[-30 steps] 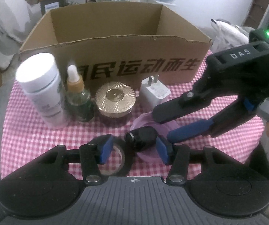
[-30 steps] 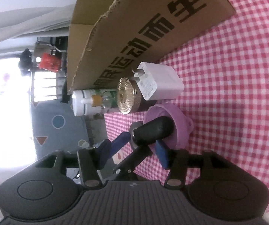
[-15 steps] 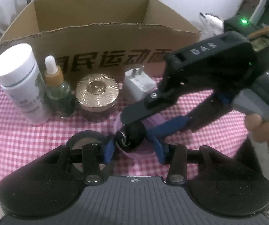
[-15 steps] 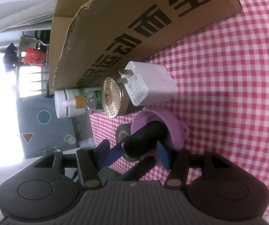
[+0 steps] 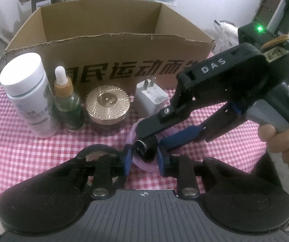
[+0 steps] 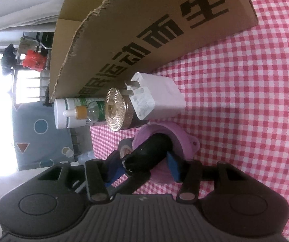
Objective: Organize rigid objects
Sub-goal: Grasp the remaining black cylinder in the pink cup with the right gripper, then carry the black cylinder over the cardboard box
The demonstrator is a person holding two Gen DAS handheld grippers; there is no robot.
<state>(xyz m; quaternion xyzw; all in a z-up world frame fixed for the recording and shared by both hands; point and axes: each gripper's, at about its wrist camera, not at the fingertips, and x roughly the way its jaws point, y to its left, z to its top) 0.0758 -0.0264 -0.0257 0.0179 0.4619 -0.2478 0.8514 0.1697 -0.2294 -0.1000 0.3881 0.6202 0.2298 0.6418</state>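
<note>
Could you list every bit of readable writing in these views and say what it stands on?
"DAS": raised white letters on the right gripper body.
"民运动而生": big black characters on the cardboard box front; its first character is hidden.
White bottle label: too blurred.
White charger print: too small.

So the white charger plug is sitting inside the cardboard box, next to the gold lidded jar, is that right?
Not quite. The white charger plug is not inside the cardboard box; it stands outside it on the checked cloth, in front of the box's printed wall. It is next to the gold lidded jar, as you said. The left wrist view shows this.
</note>
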